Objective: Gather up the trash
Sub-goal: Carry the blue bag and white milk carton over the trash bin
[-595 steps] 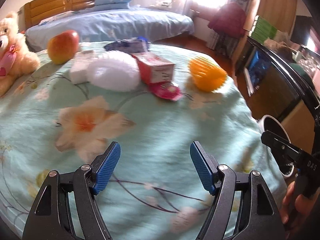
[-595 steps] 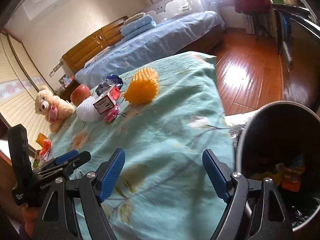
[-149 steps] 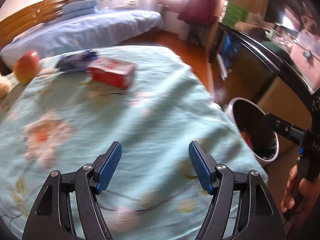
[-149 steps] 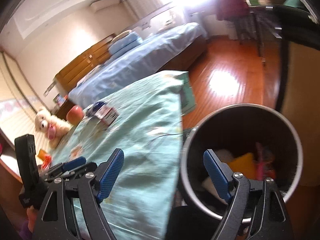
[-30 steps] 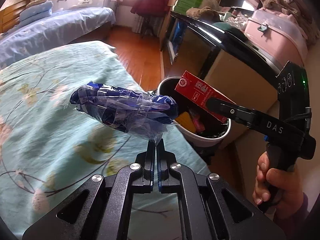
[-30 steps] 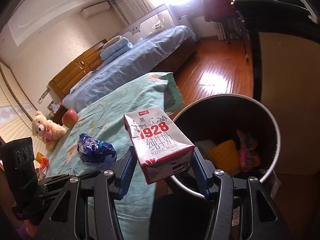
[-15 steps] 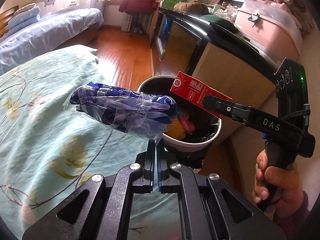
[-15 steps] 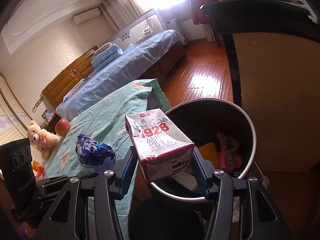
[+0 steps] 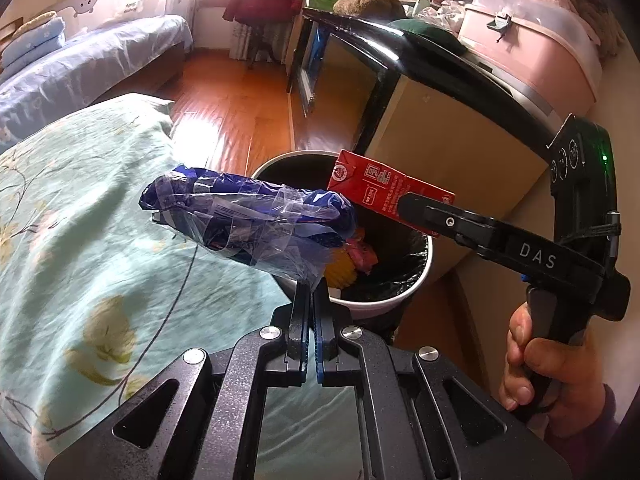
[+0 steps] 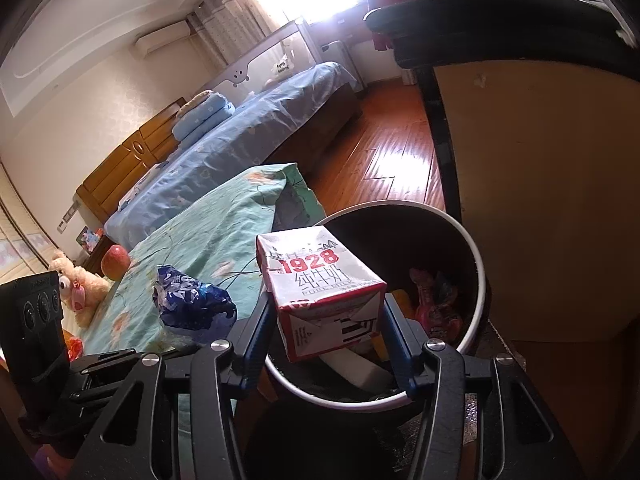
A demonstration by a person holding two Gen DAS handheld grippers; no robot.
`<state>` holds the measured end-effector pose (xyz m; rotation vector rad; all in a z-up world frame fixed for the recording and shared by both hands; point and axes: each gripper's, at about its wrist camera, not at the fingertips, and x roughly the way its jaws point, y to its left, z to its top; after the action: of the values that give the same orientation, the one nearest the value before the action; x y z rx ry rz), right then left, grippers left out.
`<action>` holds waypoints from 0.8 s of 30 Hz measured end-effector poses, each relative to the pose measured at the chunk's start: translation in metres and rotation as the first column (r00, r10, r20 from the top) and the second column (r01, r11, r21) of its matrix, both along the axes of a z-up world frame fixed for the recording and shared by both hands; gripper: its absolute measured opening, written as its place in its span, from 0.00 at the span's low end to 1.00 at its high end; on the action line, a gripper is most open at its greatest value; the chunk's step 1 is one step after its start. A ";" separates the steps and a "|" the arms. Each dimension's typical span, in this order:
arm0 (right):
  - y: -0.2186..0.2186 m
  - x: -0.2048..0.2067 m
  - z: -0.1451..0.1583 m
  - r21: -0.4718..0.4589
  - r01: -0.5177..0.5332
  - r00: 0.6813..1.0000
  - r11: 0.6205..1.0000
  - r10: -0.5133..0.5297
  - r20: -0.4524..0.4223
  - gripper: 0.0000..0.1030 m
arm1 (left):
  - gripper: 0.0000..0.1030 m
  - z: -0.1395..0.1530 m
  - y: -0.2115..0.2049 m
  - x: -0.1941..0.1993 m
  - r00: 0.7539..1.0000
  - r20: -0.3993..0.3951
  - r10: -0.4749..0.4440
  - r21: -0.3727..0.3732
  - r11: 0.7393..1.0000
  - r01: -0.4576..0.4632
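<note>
Right claw [image 10: 326,324] is gripping carton [image 10: 320,292] over bin [image 10: 476,264], left claw [image 9: 311,304] is pinching wrapper [image 9: 248,216] just beside rim, both for dropping.

**What I cannot make out**

The red-and-white milk carton [image 10: 320,292] hides much of the white-rimmed waste bin [image 10: 478,276] from me. Its fine print is too small to read. The crumpled blue plastic wrapper [image 9: 248,216] covers the bin's near rim.
</note>
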<state>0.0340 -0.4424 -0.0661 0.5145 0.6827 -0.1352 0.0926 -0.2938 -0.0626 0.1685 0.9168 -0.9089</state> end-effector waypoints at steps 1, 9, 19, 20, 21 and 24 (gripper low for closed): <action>-0.001 0.000 0.000 0.002 0.003 1.000 1.000 -0.003 -0.001 0.51 | 0.01 0.000 -0.002 0.000 1.000 -0.001 -0.002 0.000 1.000 0.002; -0.005 -0.001 -0.002 0.002 0.012 1.000 1.000 -0.012 -0.001 0.51 | 0.01 -0.002 -0.013 0.001 1.000 -0.010 -0.022 0.004 1.000 0.022; -0.011 -0.005 -0.003 0.003 0.018 1.000 1.000 -0.018 -0.001 0.51 | 0.01 -0.003 -0.023 0.002 0.999 -0.012 -0.033 0.012 0.999 0.033; -0.011 -0.004 -0.003 0.002 0.019 1.000 1.000 -0.019 -0.001 0.51 | 0.01 -0.003 -0.023 0.002 0.999 -0.012 -0.034 0.013 0.999 0.034; -0.012 -0.004 -0.003 0.002 0.019 1.000 1.000 -0.019 -0.002 0.51 | 0.01 -0.004 -0.024 0.002 0.999 -0.011 -0.034 0.015 0.999 0.035; -0.014 -0.004 -0.003 0.004 0.021 1.000 1.000 -0.021 -0.003 0.51 | 0.01 -0.004 -0.026 0.002 0.999 -0.012 -0.037 0.017 0.999 0.037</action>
<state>0.0296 -0.4565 -0.0695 0.5252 0.6804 -0.1544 0.0949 -0.3200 -0.0662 0.1957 0.9349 -0.9373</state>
